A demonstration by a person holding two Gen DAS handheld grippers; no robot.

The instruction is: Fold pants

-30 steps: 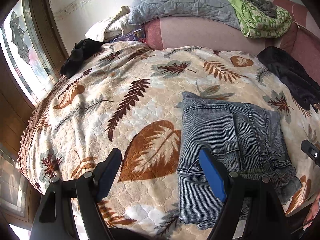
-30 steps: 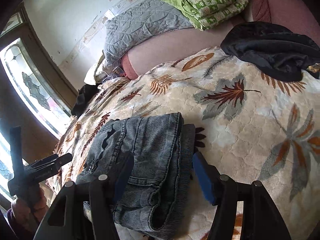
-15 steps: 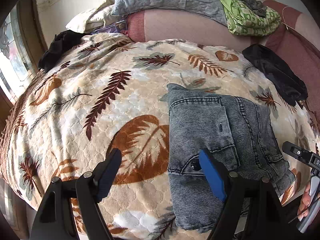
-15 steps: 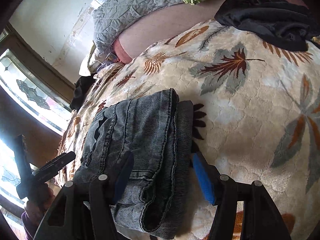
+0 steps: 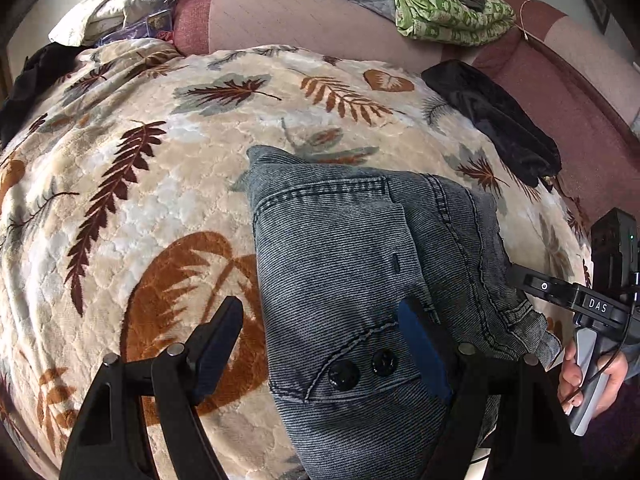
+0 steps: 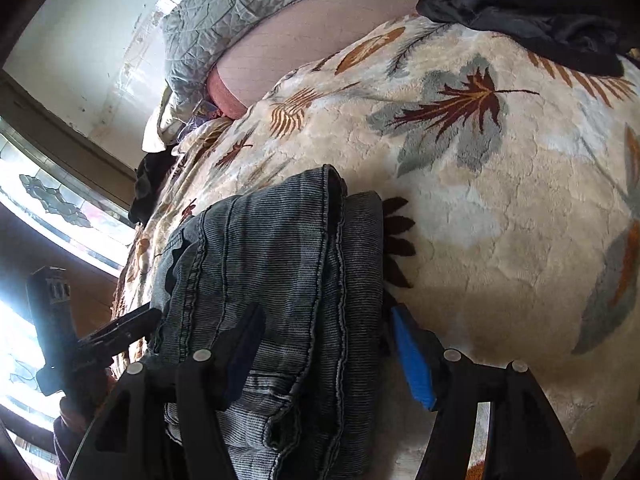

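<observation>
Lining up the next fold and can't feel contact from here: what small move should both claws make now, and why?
Probably lower both claws onto the near edge of the folded grey-blue denim pants and close. The left claw and right claw both stand open astride that edge, pads not pressing. The right claw's jaws have just been opening, with denim between them.

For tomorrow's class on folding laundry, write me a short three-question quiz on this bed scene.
1. True or false: the jeans lie already folded on the leaf-print blanket.
2. Which dark item lies near the bed's far right corner? A) black garment B) a shoe C) a bag
3. Fill in: neither the left hand-held gripper nor the right hand-held gripper grips the denim; both are ____.

Key: 1 true; 2 A; 3 open.
</observation>
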